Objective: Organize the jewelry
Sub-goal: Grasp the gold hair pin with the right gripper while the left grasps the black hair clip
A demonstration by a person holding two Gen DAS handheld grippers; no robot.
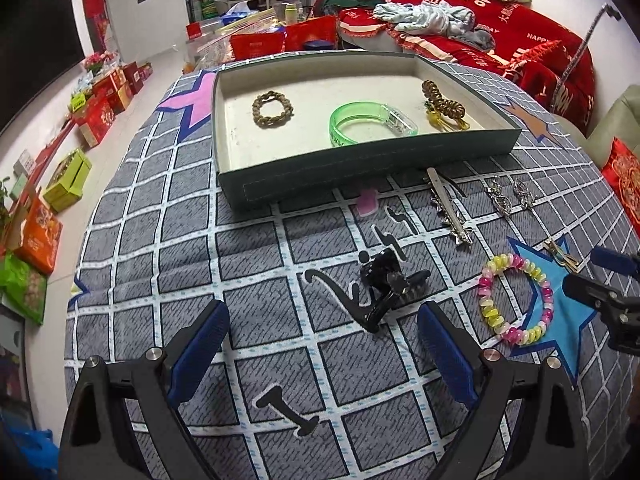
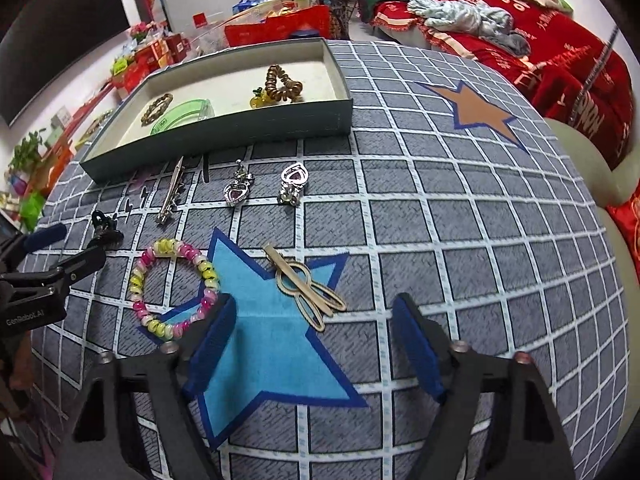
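Observation:
A shallow green tray (image 1: 360, 176) (image 2: 224, 136) holds a brown bead bracelet (image 1: 272, 108), a green bangle (image 1: 372, 122) and a coiled gold hair tie (image 1: 442, 102). On the checked cloth in front of it lie a black claw clip (image 1: 384, 284), a silver bar clip (image 1: 448, 208) (image 2: 170, 190), two heart earrings (image 2: 236, 186) (image 2: 292, 182), a pink-yellow bead bracelet (image 1: 516, 300) (image 2: 174, 288) and a gold hair clip (image 2: 308, 290). My left gripper (image 1: 322, 320) stands open just short of the black clip. My right gripper (image 2: 316, 312) is open with the gold clip's near end between its fingers, untouched.
Red-covered sofa and a heap of clothes (image 1: 436, 16) lie beyond the table. Boxes and packets (image 1: 100, 112) line the floor on the left. Each gripper shows at the edge of the other's view. A cream cushion (image 2: 580, 160) sits at the right.

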